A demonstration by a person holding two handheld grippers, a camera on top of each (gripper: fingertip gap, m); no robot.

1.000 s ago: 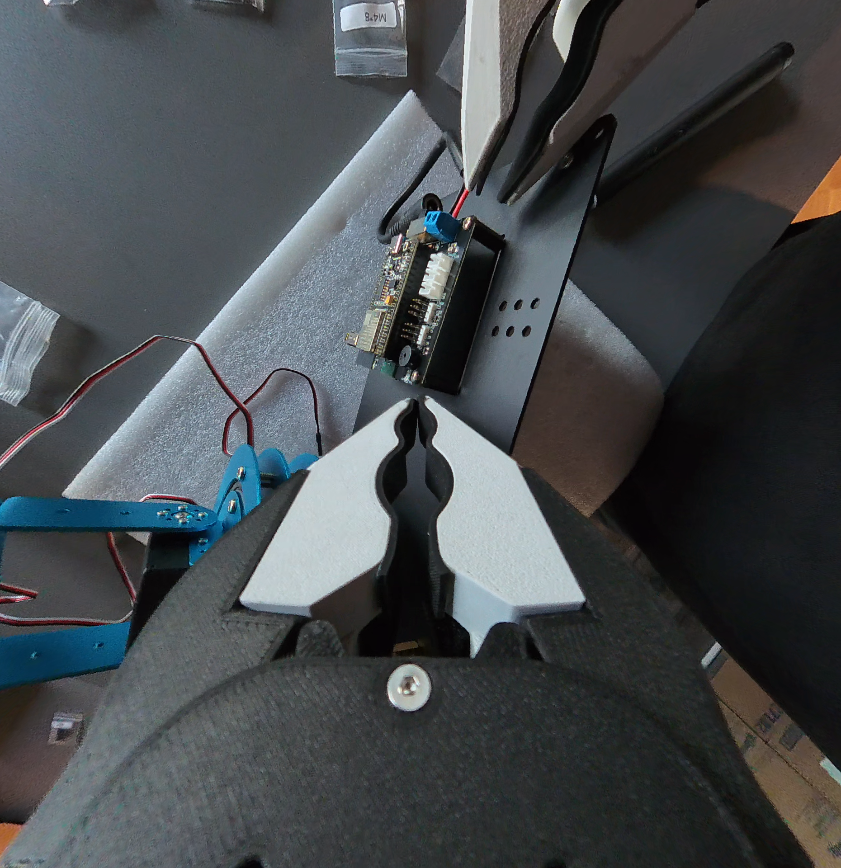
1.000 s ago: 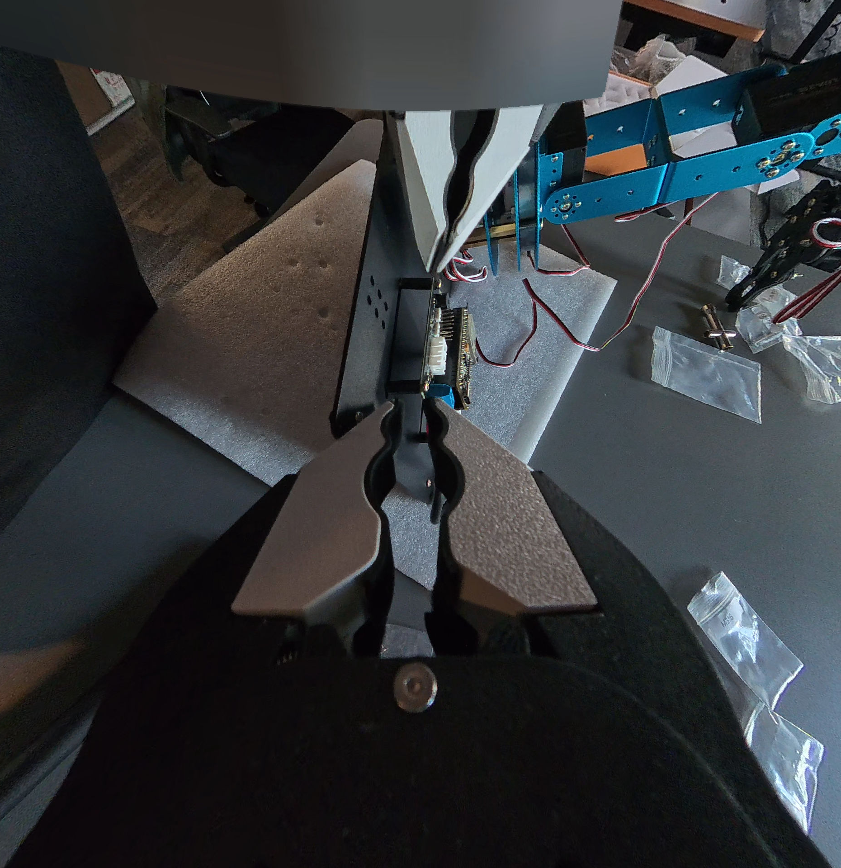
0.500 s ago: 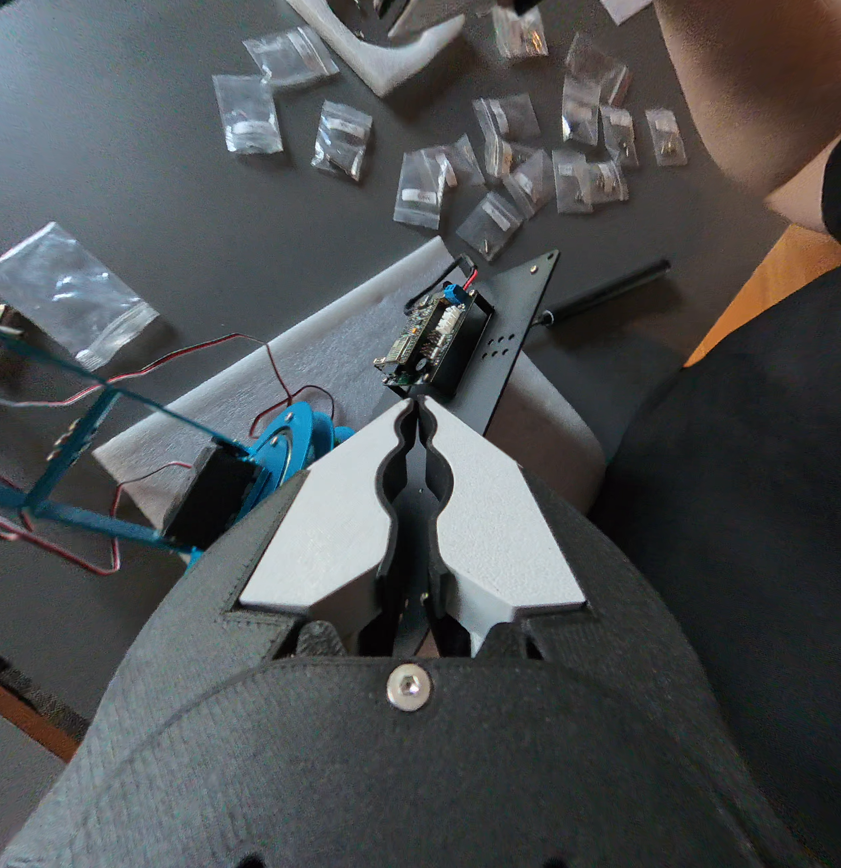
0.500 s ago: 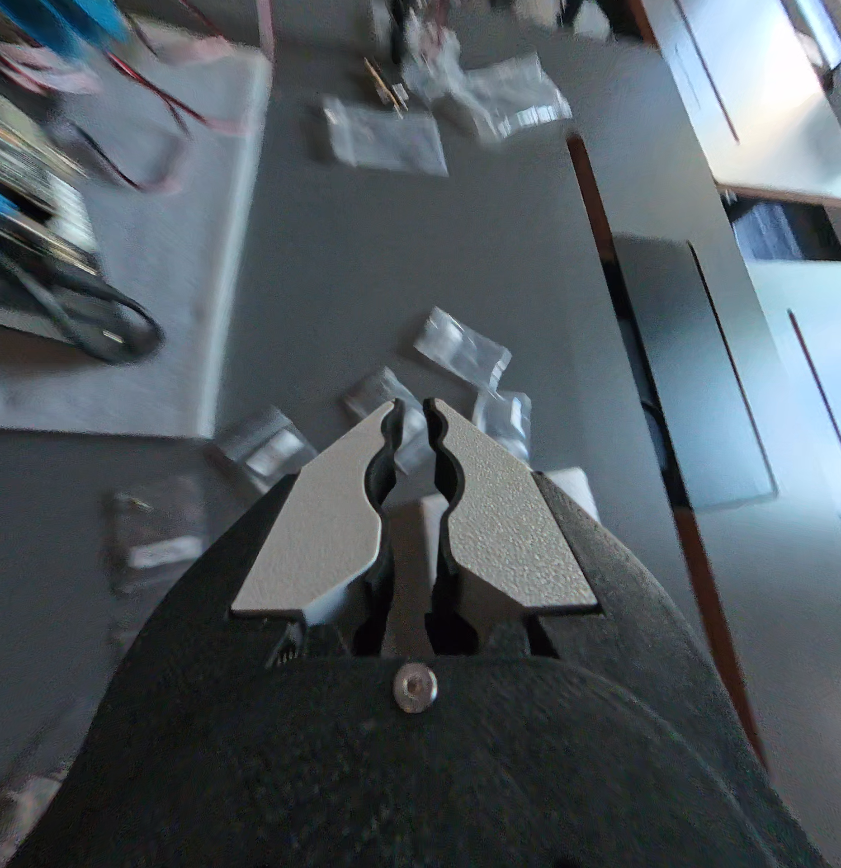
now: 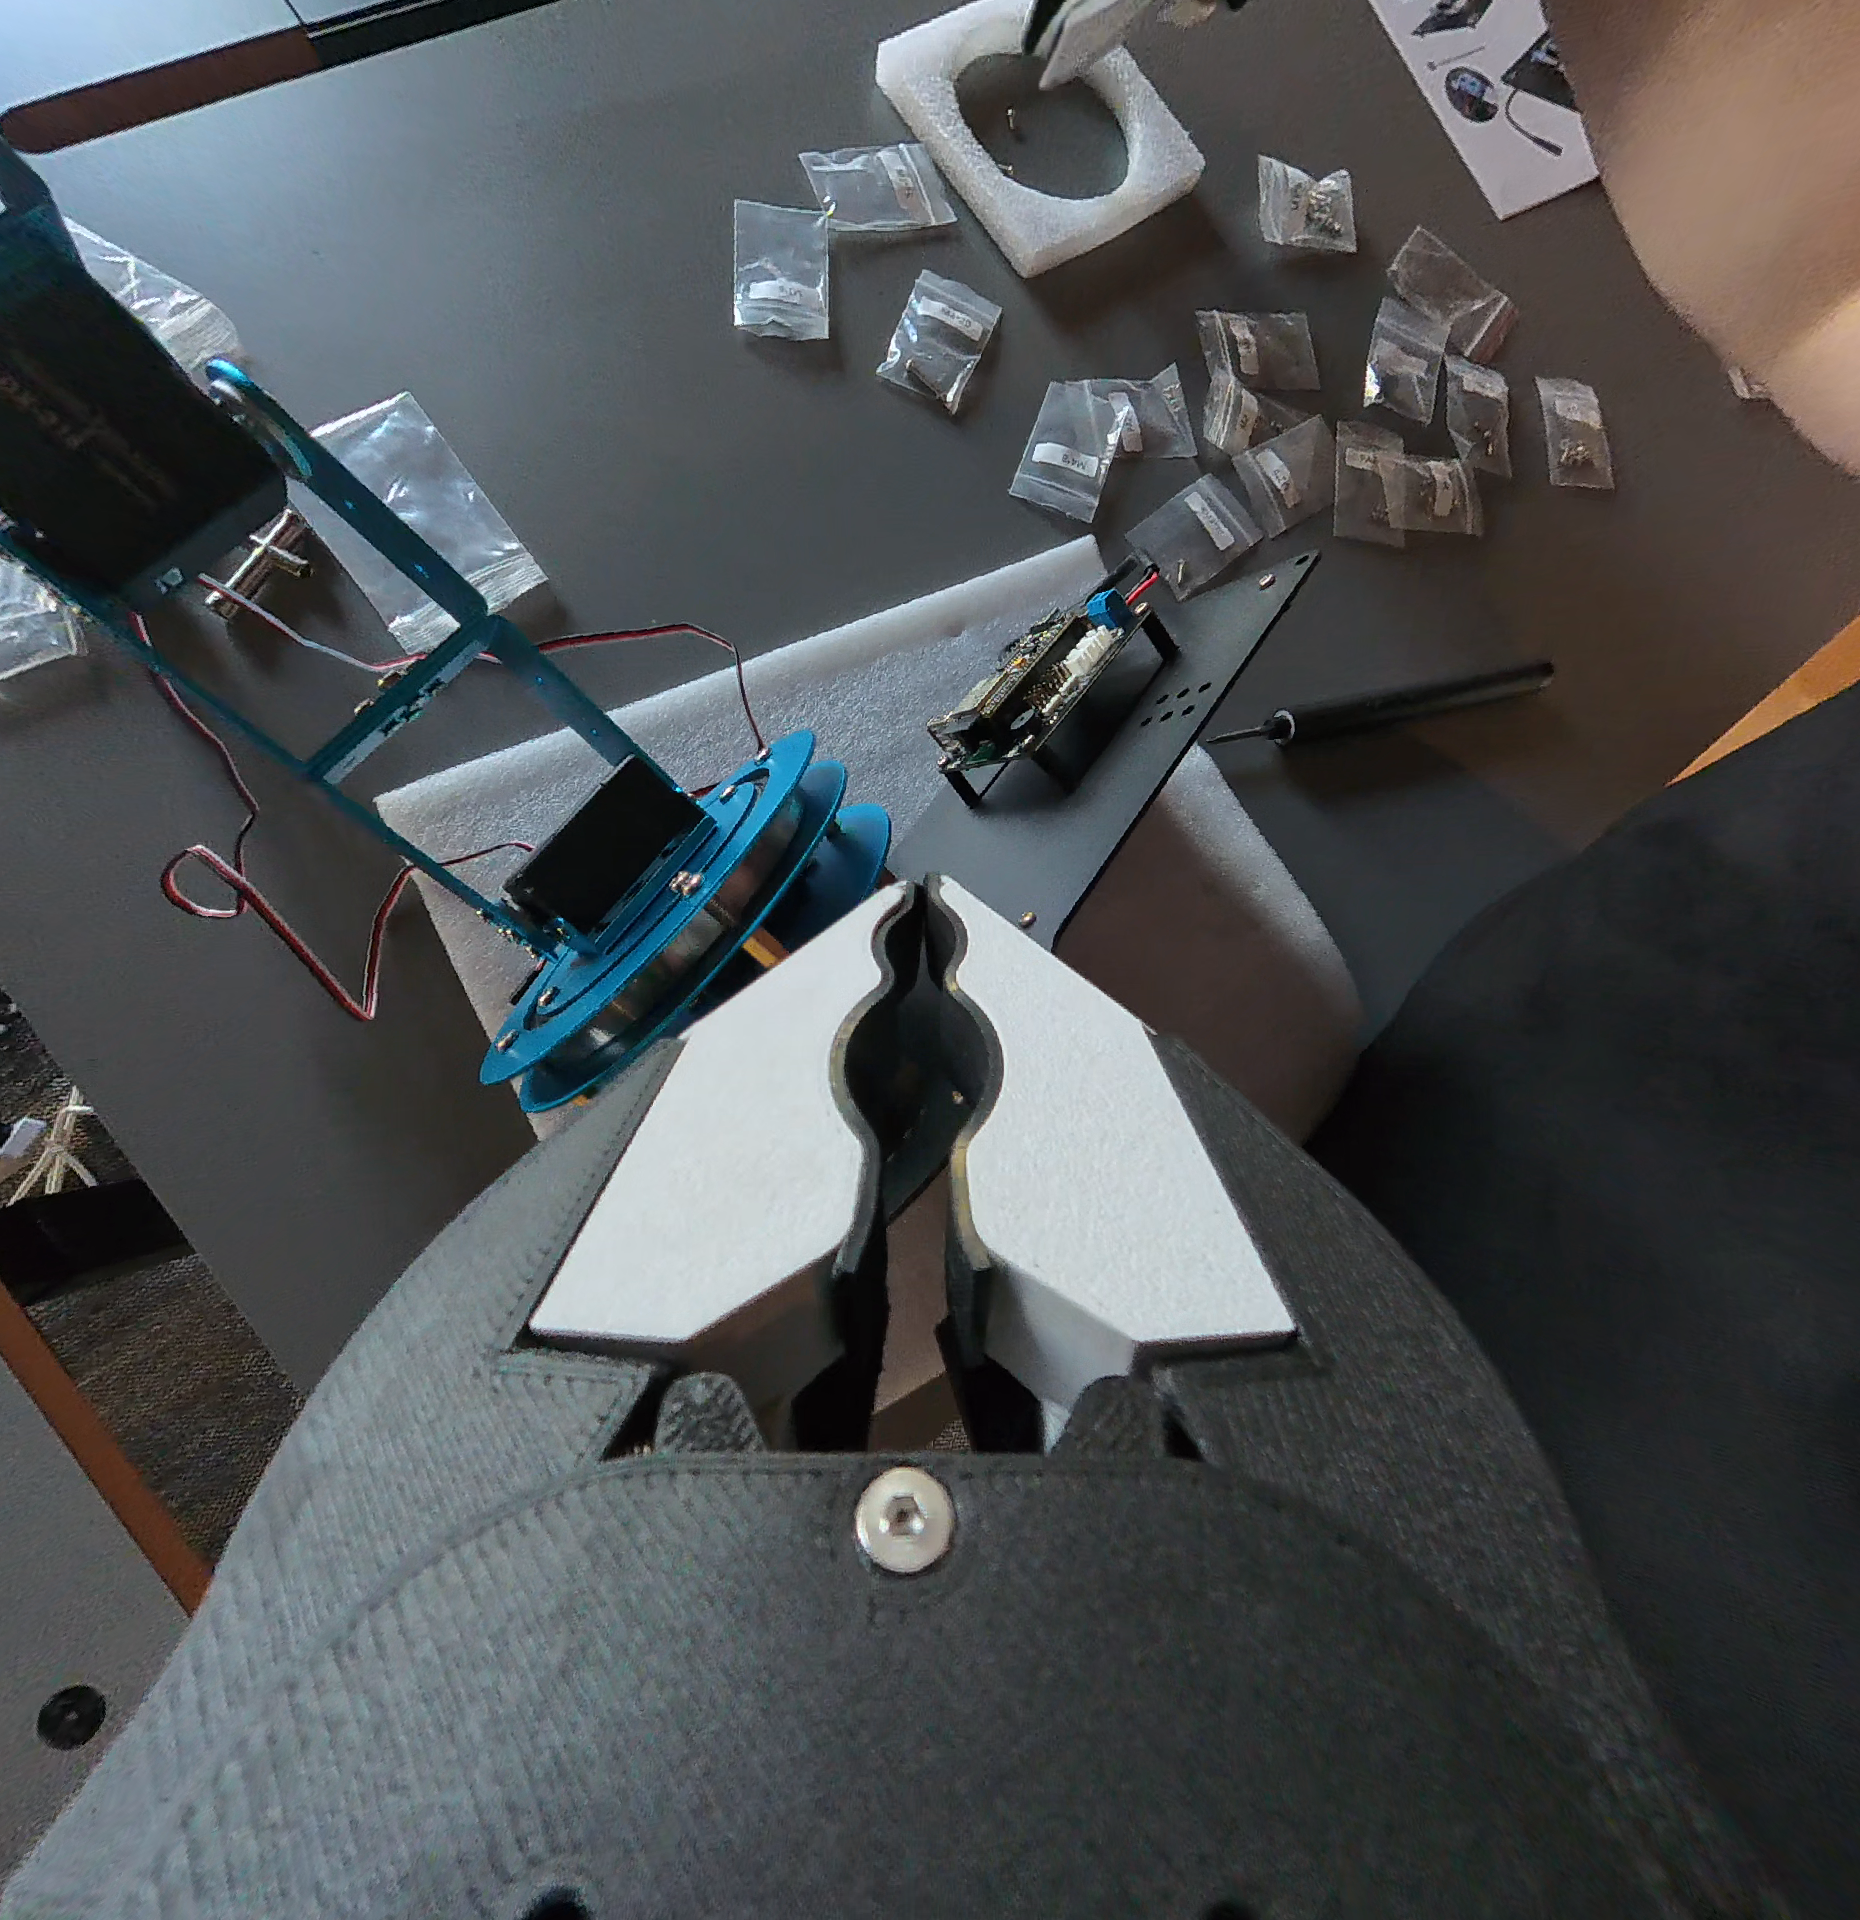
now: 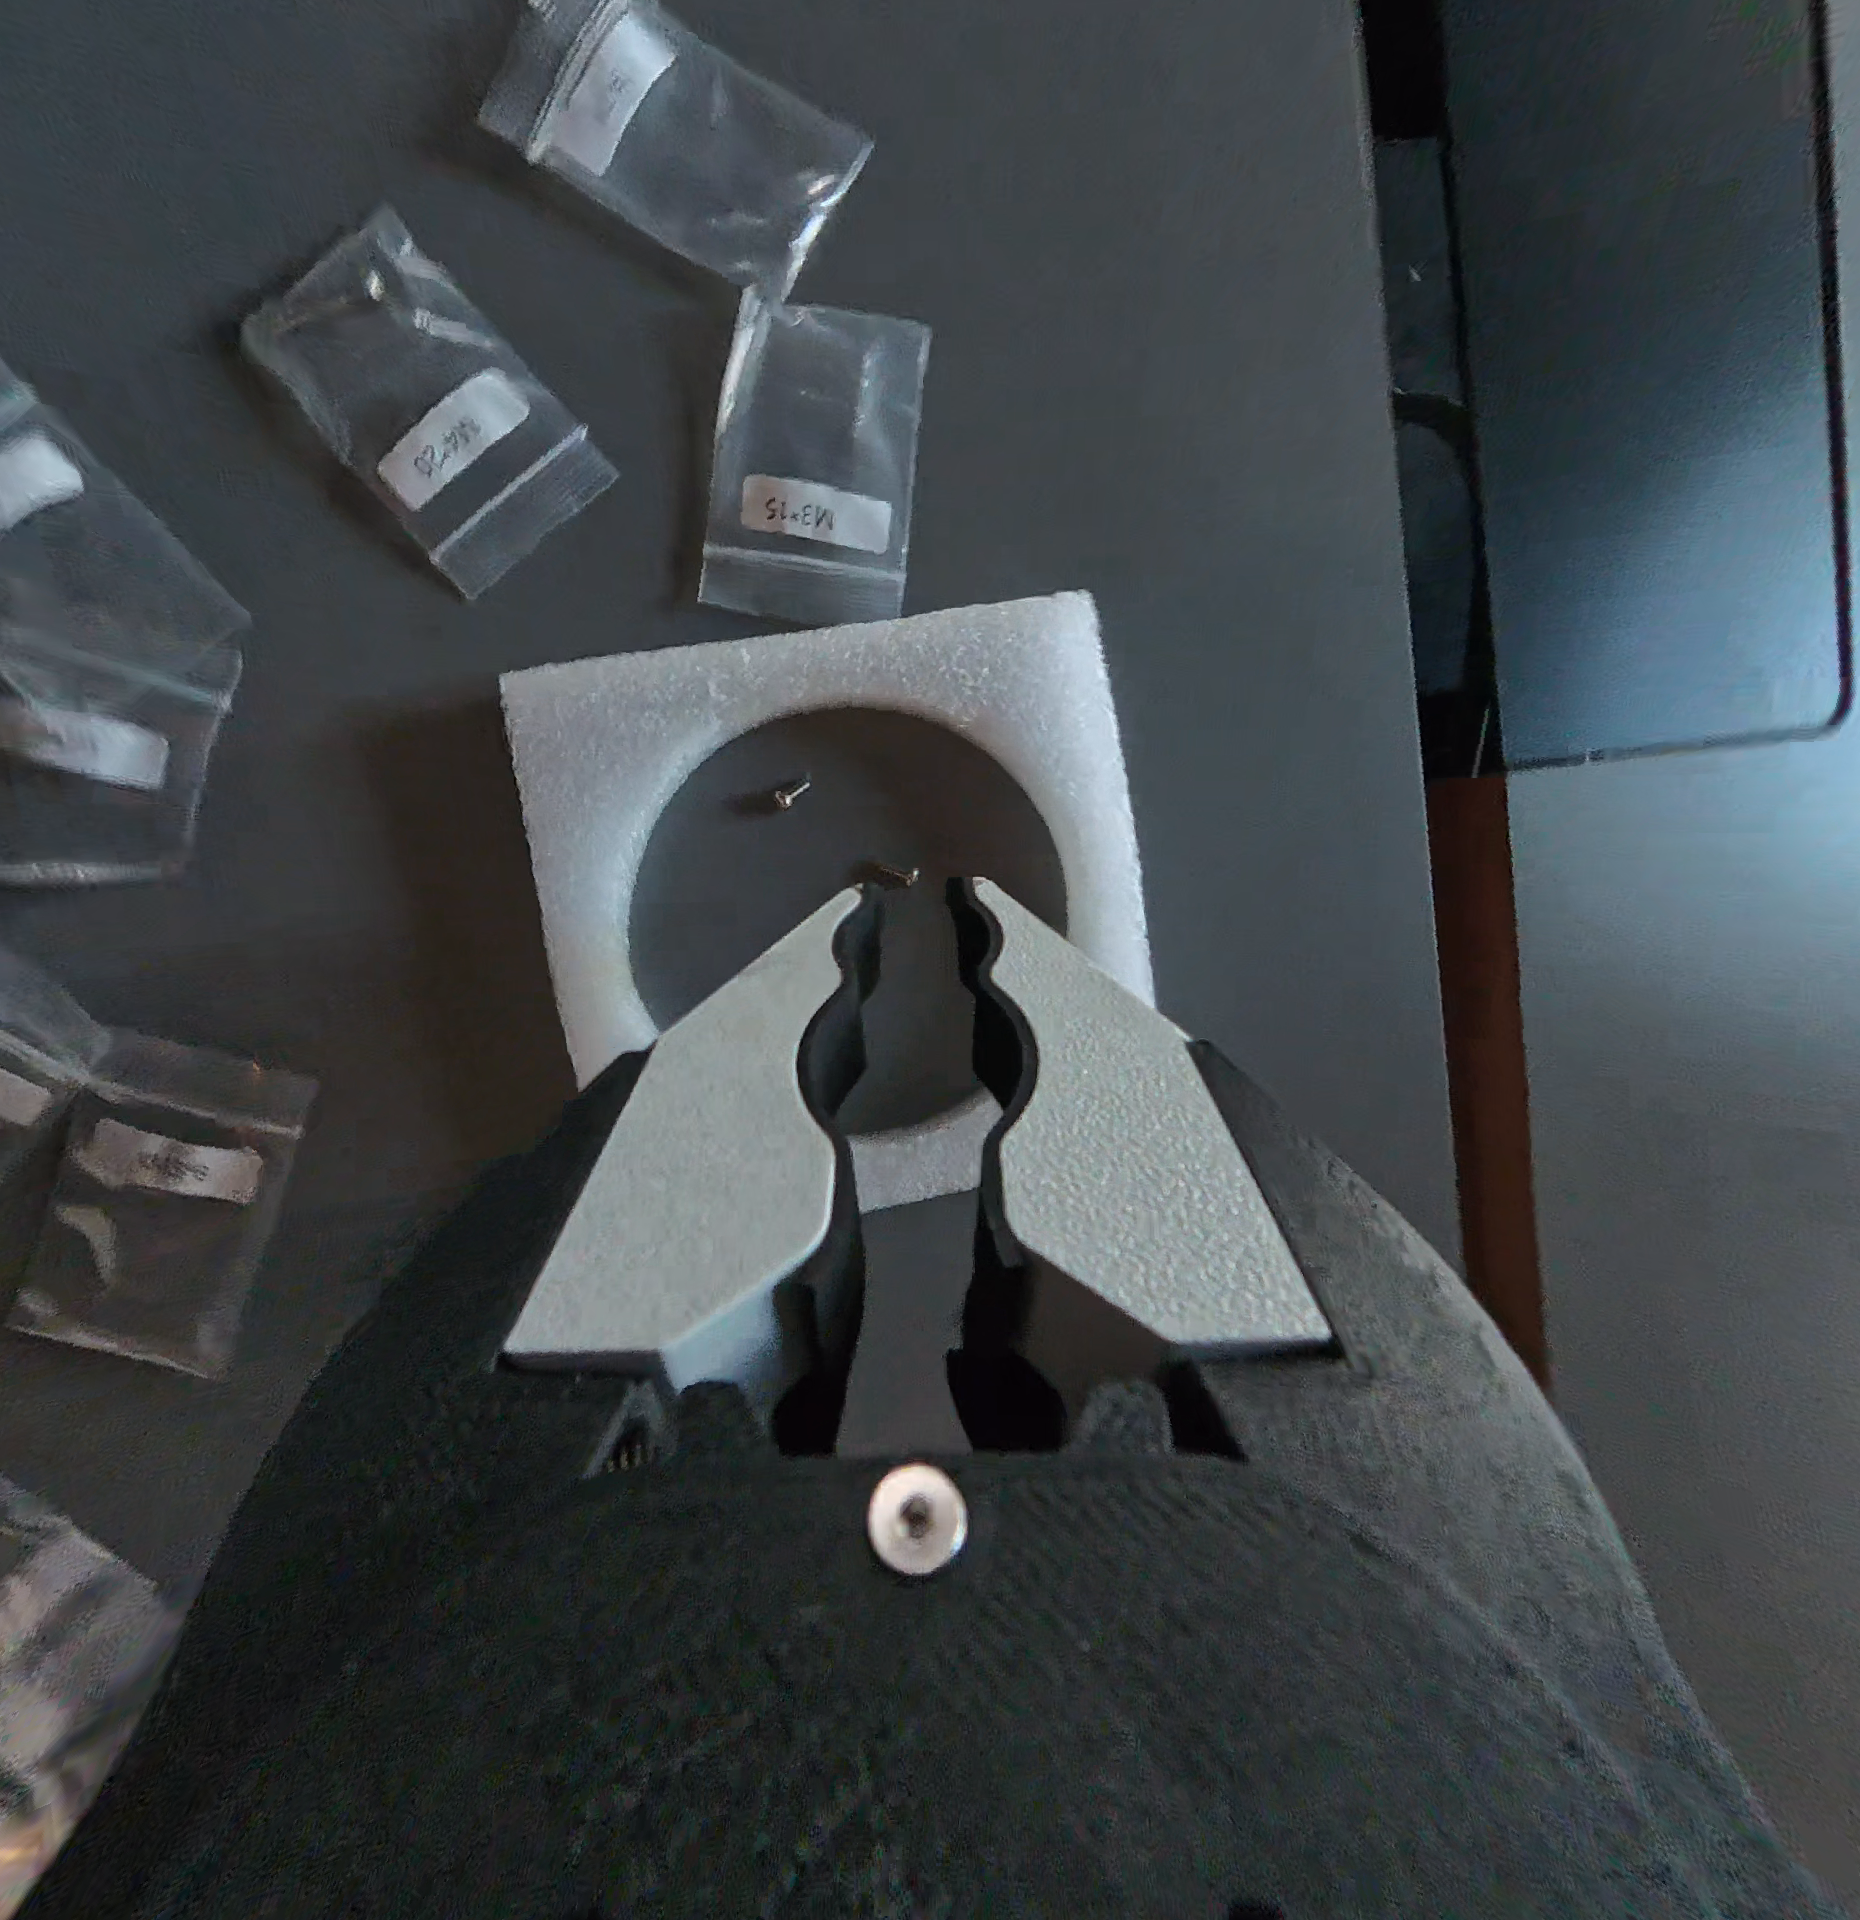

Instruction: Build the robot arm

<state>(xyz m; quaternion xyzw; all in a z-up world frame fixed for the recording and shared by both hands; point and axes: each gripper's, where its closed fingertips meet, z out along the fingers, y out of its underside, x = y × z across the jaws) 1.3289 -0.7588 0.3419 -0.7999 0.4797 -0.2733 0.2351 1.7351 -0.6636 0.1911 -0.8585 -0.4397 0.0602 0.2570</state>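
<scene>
While its pale, grainy fingers are spread a little apart with nothing between them, the right gripper (image 6: 910, 891) is held over a square white foam frame (image 6: 1097, 790) with a round cut-out, lying on the matte dark table (image 6: 1165, 312). Two small metal screws are seen inside the cut-out: one screw (image 6: 888, 875) lies just ahead of the left fingertip (image 6: 848, 914), and a second screw (image 6: 780, 798) lies a little beyond it. Clear, crinkled zip bags (image 6: 812, 457) with white labels are scattered beside the frame. The left gripper (image 5: 924, 896) is seen with its smooth white fingers nearly closed on the near edge of a flat black metal plate (image 5: 1144, 790), which rests on a sheet of grey foam (image 5: 1217, 935). A small circuit board (image 5: 1045, 675) is mounted on the plate, and blue anodised discs (image 5: 687, 935) of a bracketed arm stand just beside the fingers.
</scene>
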